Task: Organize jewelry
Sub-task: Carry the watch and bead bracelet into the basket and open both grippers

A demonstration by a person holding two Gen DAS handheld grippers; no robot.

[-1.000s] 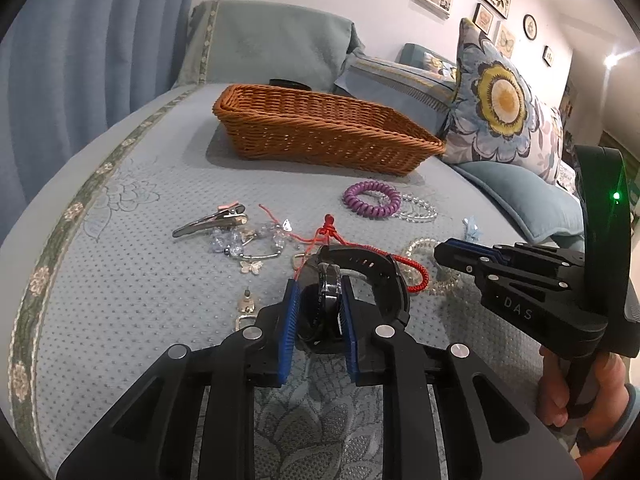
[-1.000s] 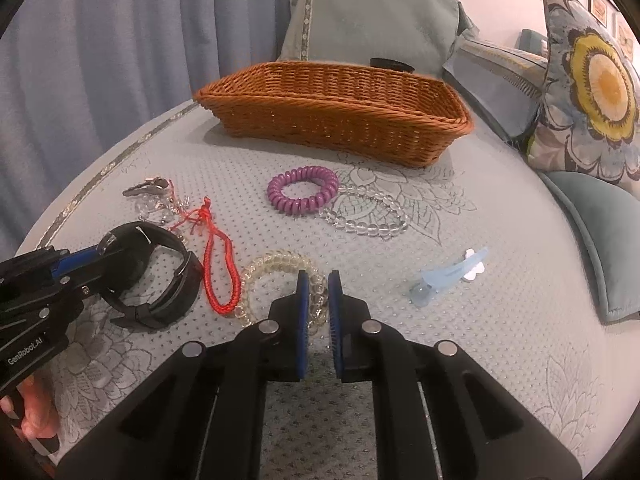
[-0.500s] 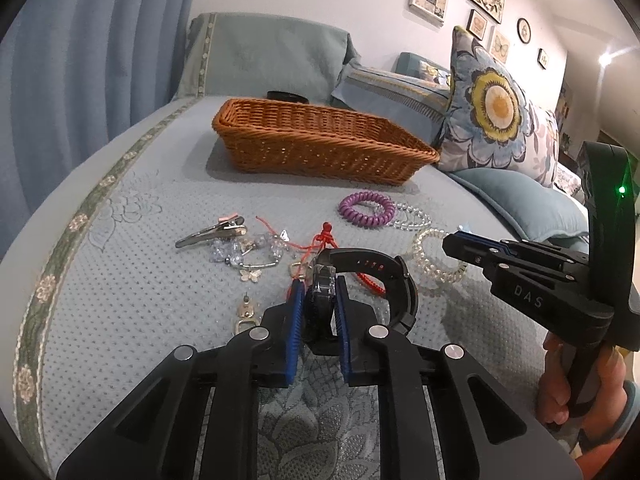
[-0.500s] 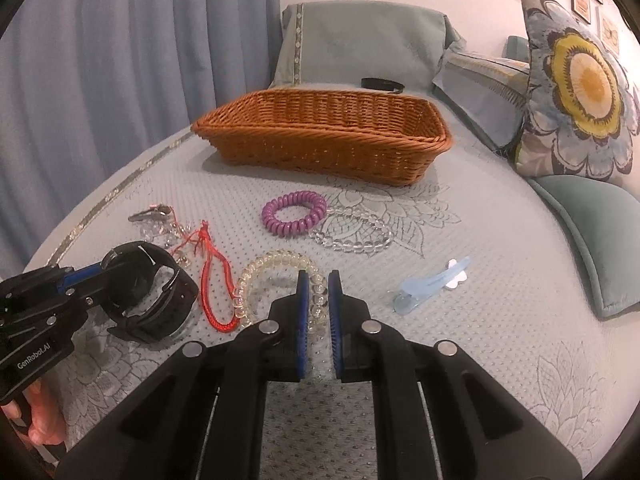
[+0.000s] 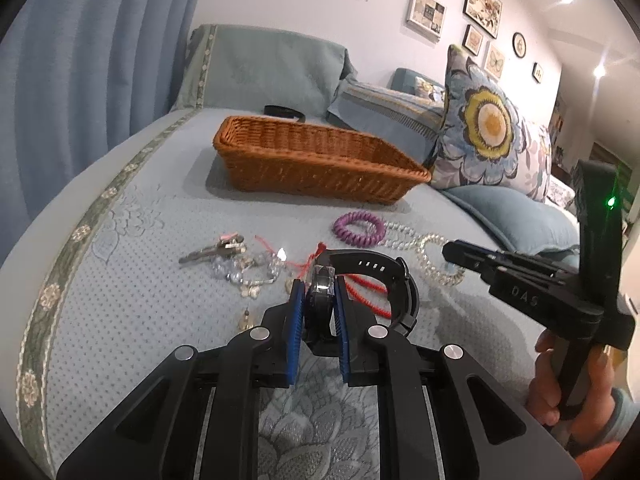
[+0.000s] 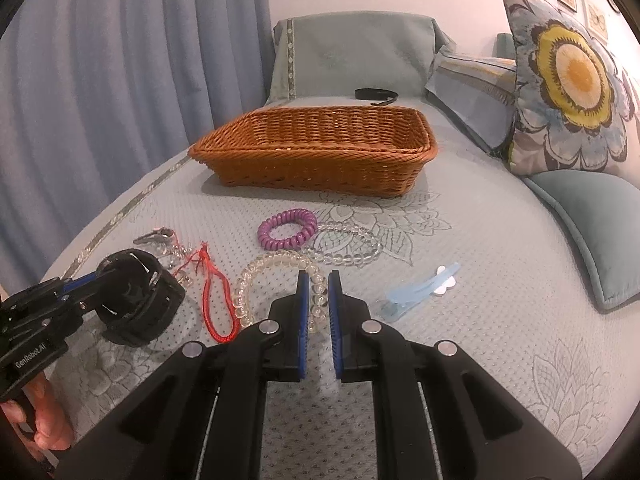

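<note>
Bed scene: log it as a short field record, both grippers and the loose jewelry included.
surface: pale blue quilted bedspread
container: wicker basket, no jewelry visible inside
left gripper: has just been closing, pads now on the black watch
right gripper: shut, holding nothing, above the clear bead bracelet
loose items: purple coil bracelet, red cord, blue hair clip

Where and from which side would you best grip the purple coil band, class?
Grip the near arc of the purple coil band, coming from above with one jaw inside the ring and one outside. It lies flat on the bedspread, and the clear bead bracelet touches its right side, so the near-left arc is freest.
</note>
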